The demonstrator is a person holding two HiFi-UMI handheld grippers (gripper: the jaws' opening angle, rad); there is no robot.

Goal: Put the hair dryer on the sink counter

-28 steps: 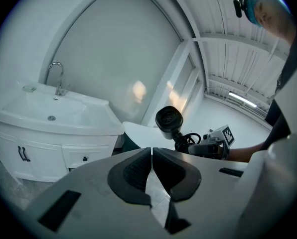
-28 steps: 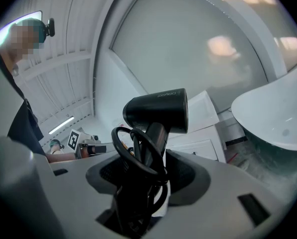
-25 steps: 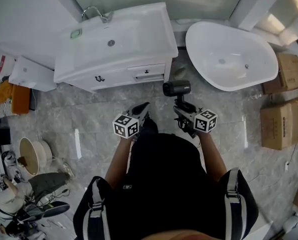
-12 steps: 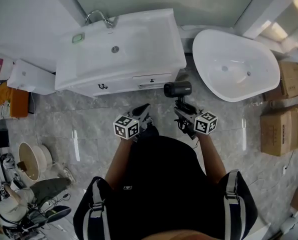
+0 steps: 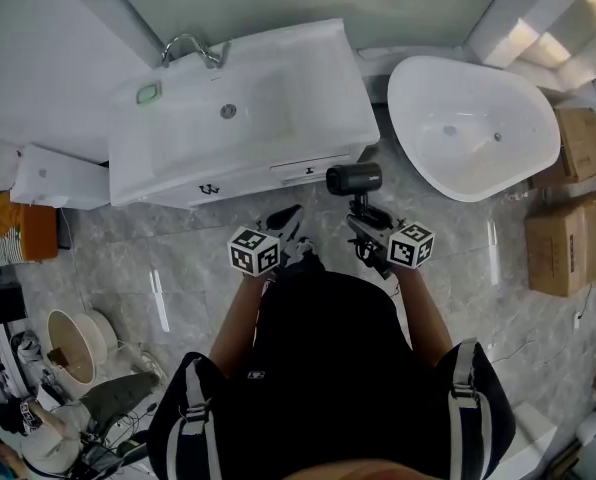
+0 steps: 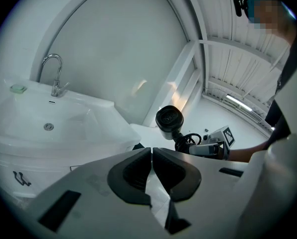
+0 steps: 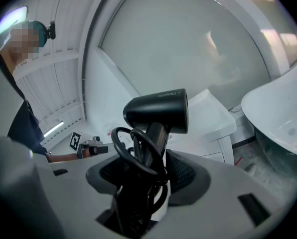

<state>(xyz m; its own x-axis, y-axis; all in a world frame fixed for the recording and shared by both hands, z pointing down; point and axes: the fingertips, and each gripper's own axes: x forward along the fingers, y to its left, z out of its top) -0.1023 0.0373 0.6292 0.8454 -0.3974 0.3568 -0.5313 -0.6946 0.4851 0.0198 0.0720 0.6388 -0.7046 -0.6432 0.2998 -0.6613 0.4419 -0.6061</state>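
Your right gripper is clamped on the handle of the black hair dryer, with the cord looped against the jaws. The dryer stands up out of the grip, its barrel at 12 o'clock from the jaws. In the head view it is over the floor, just off the front edge of the sink counter, which lies at 11 o'clock. Your left gripper, at 9 o'clock of the right one, is clenched on nothing.
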